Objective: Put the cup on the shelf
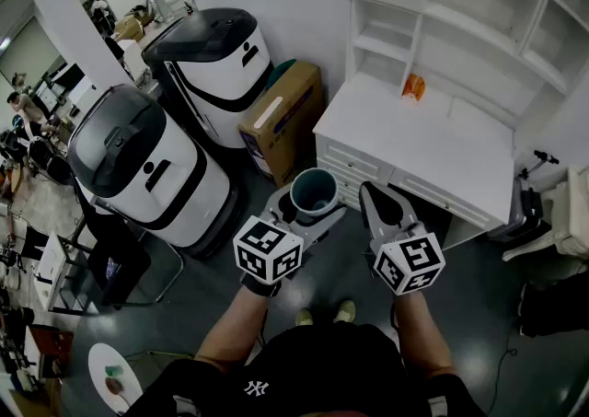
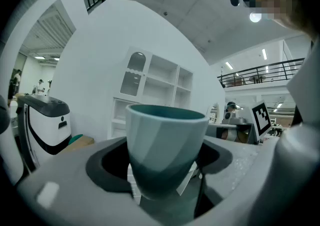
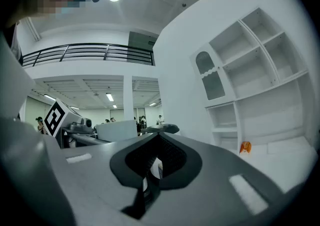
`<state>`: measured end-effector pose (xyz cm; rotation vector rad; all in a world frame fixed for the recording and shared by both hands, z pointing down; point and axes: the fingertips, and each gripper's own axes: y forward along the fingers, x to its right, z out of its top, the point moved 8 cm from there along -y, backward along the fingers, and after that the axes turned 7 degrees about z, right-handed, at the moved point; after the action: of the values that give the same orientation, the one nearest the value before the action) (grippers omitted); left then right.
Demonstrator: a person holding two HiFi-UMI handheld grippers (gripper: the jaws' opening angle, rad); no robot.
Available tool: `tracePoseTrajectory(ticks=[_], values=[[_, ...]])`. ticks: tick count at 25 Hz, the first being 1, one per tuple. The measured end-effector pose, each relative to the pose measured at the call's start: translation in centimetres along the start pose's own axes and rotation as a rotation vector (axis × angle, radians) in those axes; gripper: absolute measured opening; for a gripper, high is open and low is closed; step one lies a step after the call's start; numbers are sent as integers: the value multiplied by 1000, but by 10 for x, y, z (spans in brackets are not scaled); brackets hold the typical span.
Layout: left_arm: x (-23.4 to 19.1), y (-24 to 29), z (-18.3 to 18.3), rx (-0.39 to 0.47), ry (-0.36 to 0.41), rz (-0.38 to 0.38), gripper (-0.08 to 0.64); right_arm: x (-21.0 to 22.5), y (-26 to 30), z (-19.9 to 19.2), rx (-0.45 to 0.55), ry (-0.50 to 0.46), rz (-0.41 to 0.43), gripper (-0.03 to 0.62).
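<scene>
A teal cup (image 1: 314,192) stands upright between the jaws of my left gripper (image 1: 308,208), which is shut on it; in the left gripper view the cup (image 2: 165,145) fills the middle. My right gripper (image 1: 382,208) is beside it to the right, shut and empty, its jaws meeting in the right gripper view (image 3: 152,170). The white shelf unit (image 1: 479,10) rises above a white desk (image 1: 433,144) ahead and to the right of both grippers. The shelf unit (image 2: 155,88) shows behind the cup, and the shelf unit (image 3: 250,75) stands at the right of the right gripper view.
A small orange object (image 1: 413,86) lies on the desk near the shelf base. Two white and black service robots (image 1: 147,167) (image 1: 216,61) and a cardboard box (image 1: 281,121) stand to the left. A stand and cables (image 1: 538,176) are at the right.
</scene>
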<state>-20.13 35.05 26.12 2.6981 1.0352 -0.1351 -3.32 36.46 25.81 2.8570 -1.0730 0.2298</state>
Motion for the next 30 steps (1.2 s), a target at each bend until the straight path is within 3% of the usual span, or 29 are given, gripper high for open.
tracePoseTrajectory(ticks=[30], values=[[24, 65, 2, -8, -25, 30, 385, 73, -31, 14, 53, 39, 28, 11]])
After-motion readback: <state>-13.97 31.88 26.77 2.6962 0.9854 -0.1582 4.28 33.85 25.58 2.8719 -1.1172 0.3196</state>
